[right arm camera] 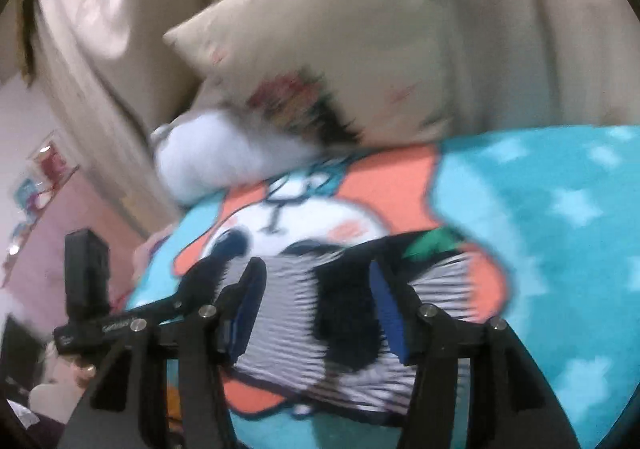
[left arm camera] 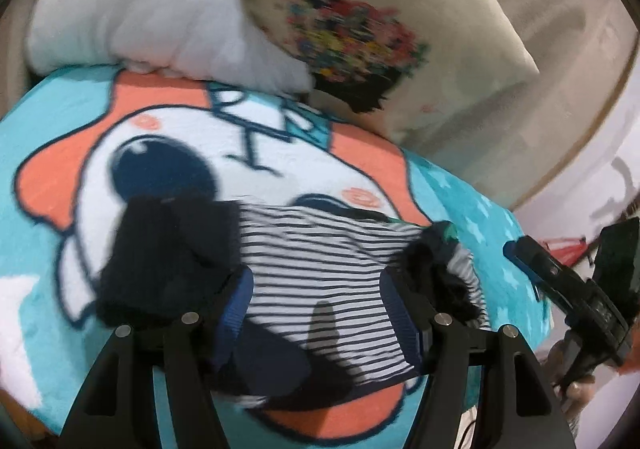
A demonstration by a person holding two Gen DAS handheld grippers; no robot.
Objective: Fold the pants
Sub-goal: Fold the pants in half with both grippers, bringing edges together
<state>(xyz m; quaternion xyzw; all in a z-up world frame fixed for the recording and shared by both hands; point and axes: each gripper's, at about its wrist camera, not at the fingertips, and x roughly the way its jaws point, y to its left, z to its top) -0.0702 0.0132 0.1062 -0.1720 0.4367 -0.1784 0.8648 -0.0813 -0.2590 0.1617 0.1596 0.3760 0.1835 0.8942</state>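
Two grippers over striped pants (left arm camera: pixel 320 269) on blanket (left arm camera: pixel 48 177), left gripper (left arm camera: pixel 318 303) released, right gripper (right arm camera: pixel 316 305) released.

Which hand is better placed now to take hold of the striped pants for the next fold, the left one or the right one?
Probably the left. Its tool stands open right over the striped pants on the blanket. The right tool is also above them with nothing gripped, but its view is more blurred, so its position looks less steady.
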